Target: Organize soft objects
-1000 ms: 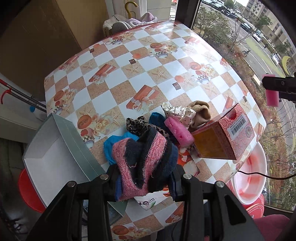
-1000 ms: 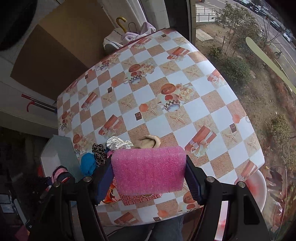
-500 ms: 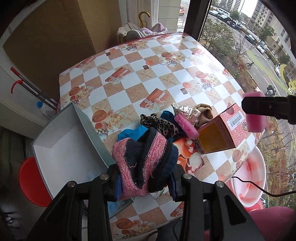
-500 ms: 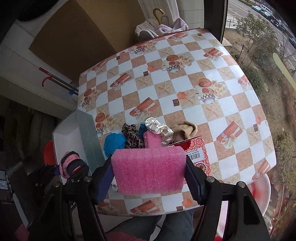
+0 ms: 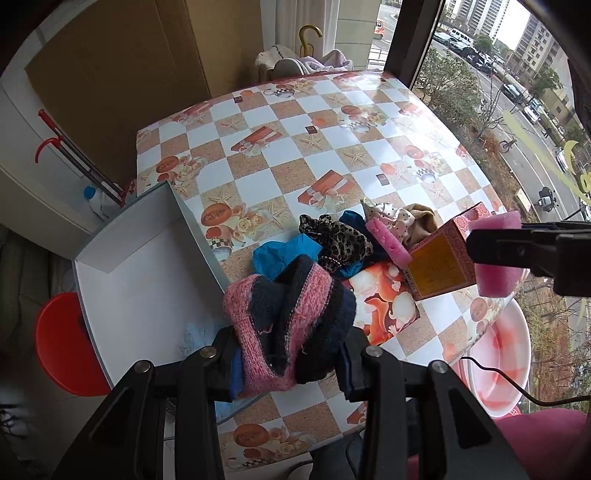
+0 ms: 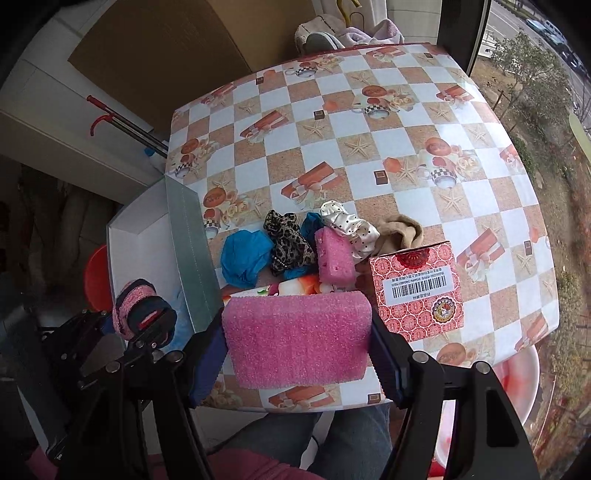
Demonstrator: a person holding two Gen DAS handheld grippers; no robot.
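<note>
Table with checkered orange-and-white printed oilcloth (image 5: 332, 122). Red round plastic stool (image 5: 62, 350) on the floor beside it, left side. Pink-and-white plastic basin (image 5: 506, 354) below the right edge. Red-handled mop pole (image 5: 77, 158) leaning on the wall. Yellow curved umbrella handle (image 5: 309, 33) behind the far edge.

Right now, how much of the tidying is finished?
Almost nothing looks put away: the white box shows only a pale blue scrap. In hand: the left claw grips a pink and navy knit sock beside that box, and the right claw grips a pink sponge. Left on the table: a blue cloth, leopard scrunchie, dotted scrunchie, tan sock and a second sponge.
</note>
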